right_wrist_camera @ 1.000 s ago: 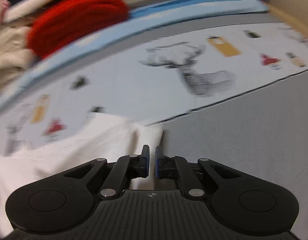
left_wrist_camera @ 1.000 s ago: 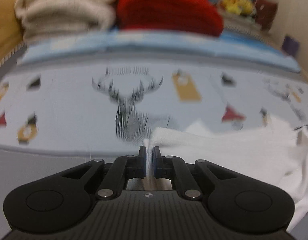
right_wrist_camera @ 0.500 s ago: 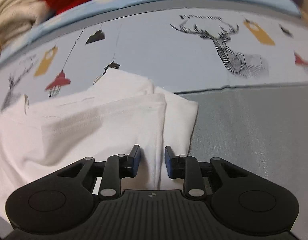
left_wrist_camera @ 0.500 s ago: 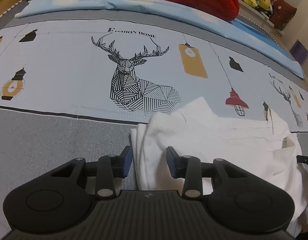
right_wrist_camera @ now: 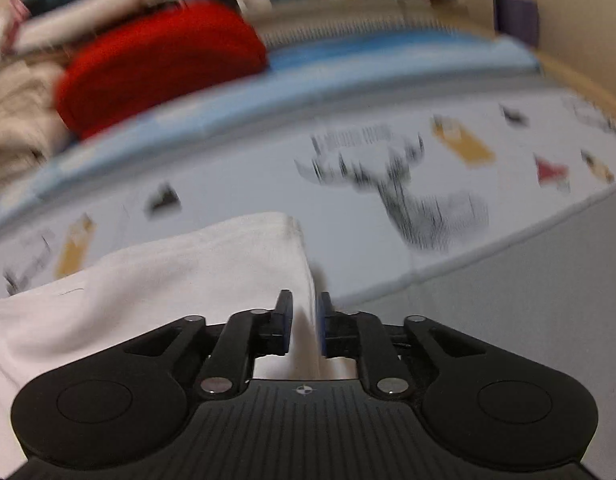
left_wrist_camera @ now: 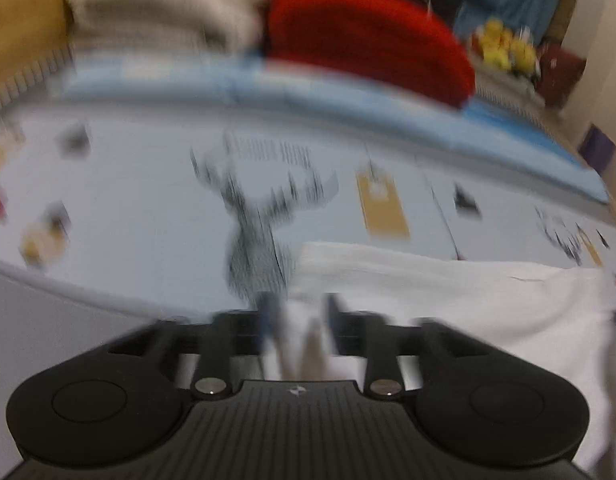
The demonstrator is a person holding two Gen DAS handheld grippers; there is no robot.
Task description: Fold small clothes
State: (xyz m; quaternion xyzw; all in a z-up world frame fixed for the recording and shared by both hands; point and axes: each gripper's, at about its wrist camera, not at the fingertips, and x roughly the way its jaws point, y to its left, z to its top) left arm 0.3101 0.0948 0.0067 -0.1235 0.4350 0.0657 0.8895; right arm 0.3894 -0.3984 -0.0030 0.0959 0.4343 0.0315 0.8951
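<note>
A white garment (left_wrist_camera: 448,292) lies folded on a bed sheet printed with a deer (left_wrist_camera: 260,232). My left gripper (left_wrist_camera: 302,320) is at the garment's left end. Its jaws are opening and stand well apart, with a white fold between them that the pads do not press. In the right wrist view the same white garment (right_wrist_camera: 168,280) spreads to the left. My right gripper (right_wrist_camera: 304,320) is at its right edge with its jaws opening. The gap is narrow and the cloth's edge runs through it. Both views are blurred.
A red blanket (left_wrist_camera: 368,36) and folded beige blankets (left_wrist_camera: 168,4) are stacked at the far side of the bed. Yellow plush toys (left_wrist_camera: 504,48) sit at the back right. A grey band of sheet (right_wrist_camera: 528,300) runs along the near side.
A second ago both grippers were shut on the garment's edges. Both have since let go and their jaws have parted. Both views have tilted up and blurred since half a second ago.
</note>
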